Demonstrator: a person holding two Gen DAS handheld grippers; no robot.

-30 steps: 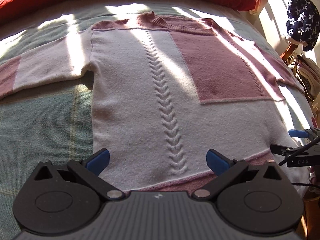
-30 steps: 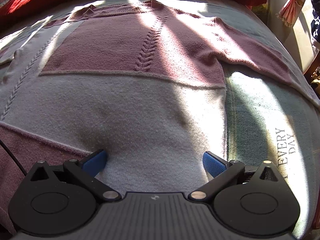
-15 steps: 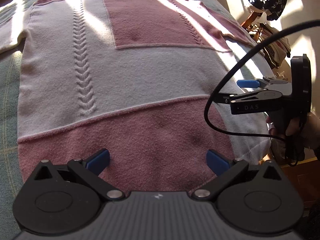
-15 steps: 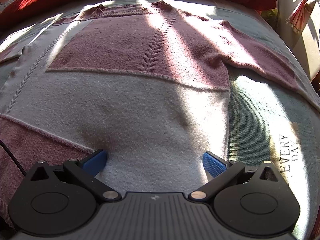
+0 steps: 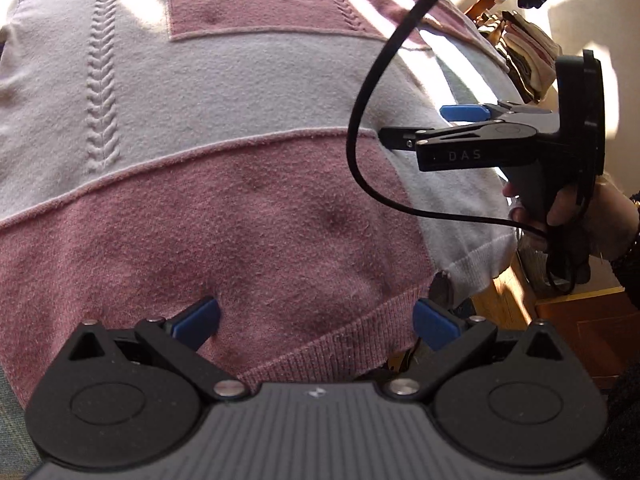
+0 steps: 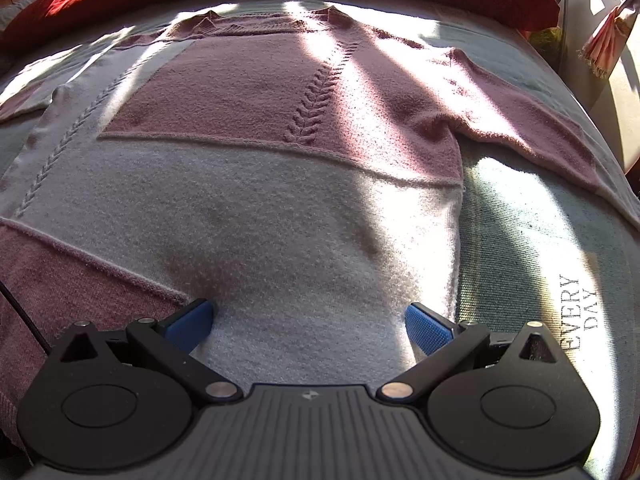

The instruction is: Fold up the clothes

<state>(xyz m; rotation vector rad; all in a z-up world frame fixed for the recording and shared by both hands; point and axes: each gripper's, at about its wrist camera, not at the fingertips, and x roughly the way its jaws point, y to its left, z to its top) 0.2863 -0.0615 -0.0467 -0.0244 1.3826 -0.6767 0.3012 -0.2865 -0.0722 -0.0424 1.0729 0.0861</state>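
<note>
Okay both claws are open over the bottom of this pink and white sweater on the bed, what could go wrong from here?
1. The black cable loops low over the sweater near the right claw; it could snag or drag the knit.
2. The left claw sits at the ribbed hem, which hangs at the bed's edge; pinching one layer only would probably skew the fold.
3. The right sleeve lies spread on the blanket and may trail.
</note>
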